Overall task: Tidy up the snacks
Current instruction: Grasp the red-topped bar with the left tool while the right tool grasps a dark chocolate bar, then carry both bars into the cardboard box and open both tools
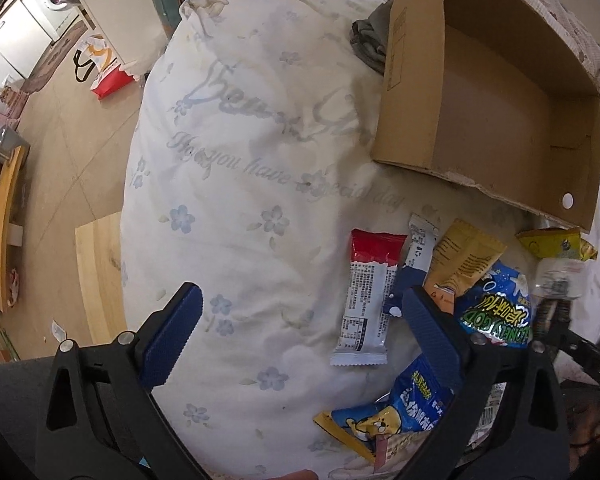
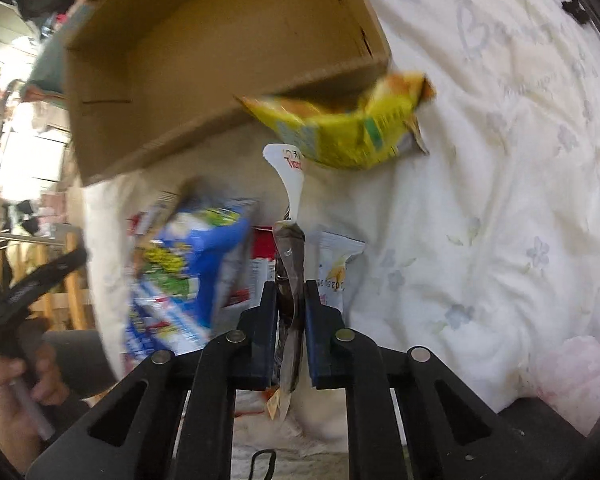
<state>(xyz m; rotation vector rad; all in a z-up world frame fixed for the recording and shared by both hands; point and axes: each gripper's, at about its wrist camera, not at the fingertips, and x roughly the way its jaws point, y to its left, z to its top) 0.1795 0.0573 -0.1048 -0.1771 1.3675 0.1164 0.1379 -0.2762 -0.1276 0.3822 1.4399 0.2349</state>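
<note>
We hold a thin dark-and-white snack packet [image 2: 290,264] edge-on in our right gripper [image 2: 291,296], its two blue pads pressed flat against the wrapper, which sticks up past the tips and hangs out below them. This gripper points forward over the bed, toward the near wall of the open cardboard box [image 2: 204,80]. A yellow bag [image 2: 340,128] shows blurred just ahead, overlapping the box's near wall; we cannot tell whether it rests on anything. To the left lies a blue bag [image 2: 180,272], also blurred.

In the left wrist view, the other snacks lie in a cluster on the white flowered duvet [image 1: 240,160], just beside the box's [image 1: 480,92] near wall: a red-and-white bar [image 1: 366,296], a white stick packet [image 1: 420,244], a tan pouch [image 1: 464,260], a blue Lonely God bag [image 1: 496,308] and a blue bag with a cartoon dog [image 1: 396,408]. Our left gripper [image 1: 300,328] hangs level over the duvet with fingers spread wide, holding nothing; its right finger [image 1: 432,332] overlaps the cluster.
</note>
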